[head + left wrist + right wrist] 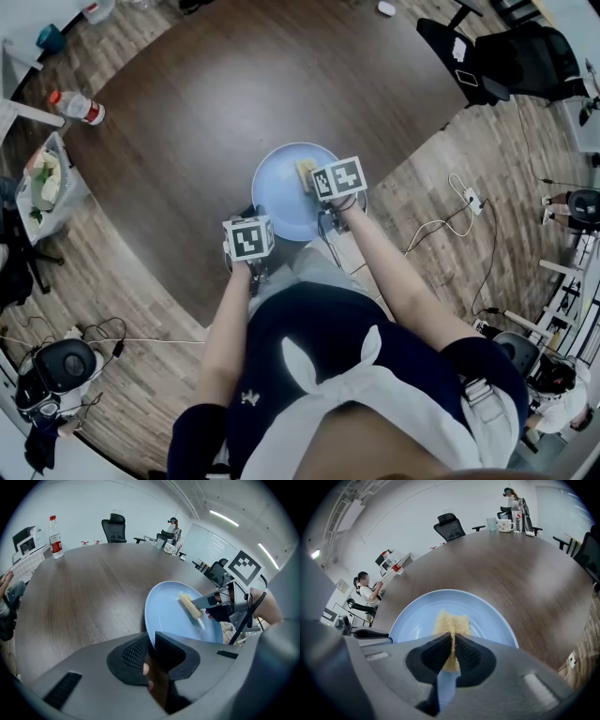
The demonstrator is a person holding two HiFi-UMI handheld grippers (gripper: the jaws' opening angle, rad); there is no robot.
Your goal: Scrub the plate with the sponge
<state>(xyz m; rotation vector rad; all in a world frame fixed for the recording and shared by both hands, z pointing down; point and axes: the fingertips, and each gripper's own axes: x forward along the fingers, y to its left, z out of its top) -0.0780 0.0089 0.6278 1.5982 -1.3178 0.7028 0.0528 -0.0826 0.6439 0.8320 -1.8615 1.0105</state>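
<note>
A light blue plate (281,187) sits at the near edge of the dark round table. My left gripper (151,649) is shut on the plate's near rim (149,620), seen at the lower left of the plate in the head view (251,246). My right gripper (452,645) is shut on a yellow sponge (451,624), which presses on the plate's inner face (487,620). From the left gripper view the sponge (190,605) lies across the plate's right half. In the head view the sponge (305,172) shows beside the right gripper's marker cube (337,178).
A water bottle (77,107) lies on the table's far left edge. Black office chairs (497,58) stand at the far right. Cables and a power strip (469,199) trail over the wooden floor. A person sits beyond the table (370,592).
</note>
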